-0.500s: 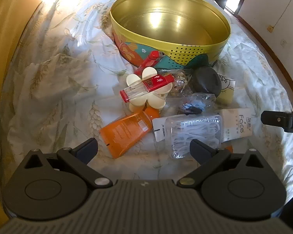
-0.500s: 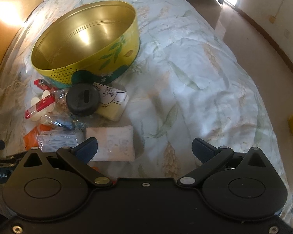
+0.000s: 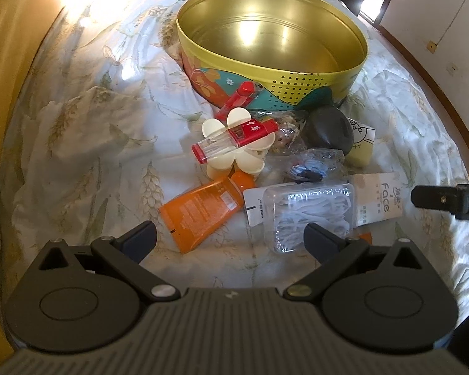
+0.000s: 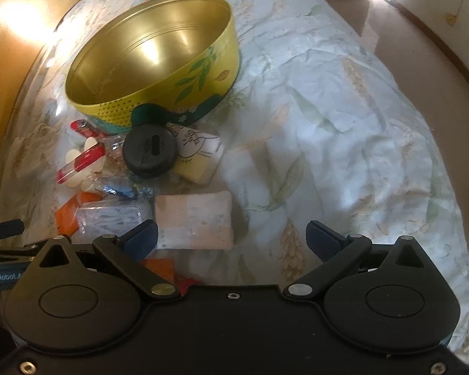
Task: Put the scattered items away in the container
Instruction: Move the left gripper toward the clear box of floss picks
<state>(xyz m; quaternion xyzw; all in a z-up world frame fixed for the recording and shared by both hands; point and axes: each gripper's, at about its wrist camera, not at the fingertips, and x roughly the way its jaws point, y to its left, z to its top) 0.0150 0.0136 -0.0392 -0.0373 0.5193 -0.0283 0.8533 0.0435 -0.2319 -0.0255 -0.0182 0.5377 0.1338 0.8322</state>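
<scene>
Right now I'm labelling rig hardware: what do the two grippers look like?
Left gripper: black linkage arms with silver pivot pins, round black hubs, ribbed grey body, dark fingers. Right gripper: the same black linkage on a smooth black body with small screws; its fingers look bluish.

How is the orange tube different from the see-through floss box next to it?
The orange tube is solid coloured, so its contents are hidden; the floss box is clear and shows white picks. The tube tapers from a flat end to a cap; the box is a rounded rectangle. Both lie flat on the bedsheet, outside the tin.
</scene>
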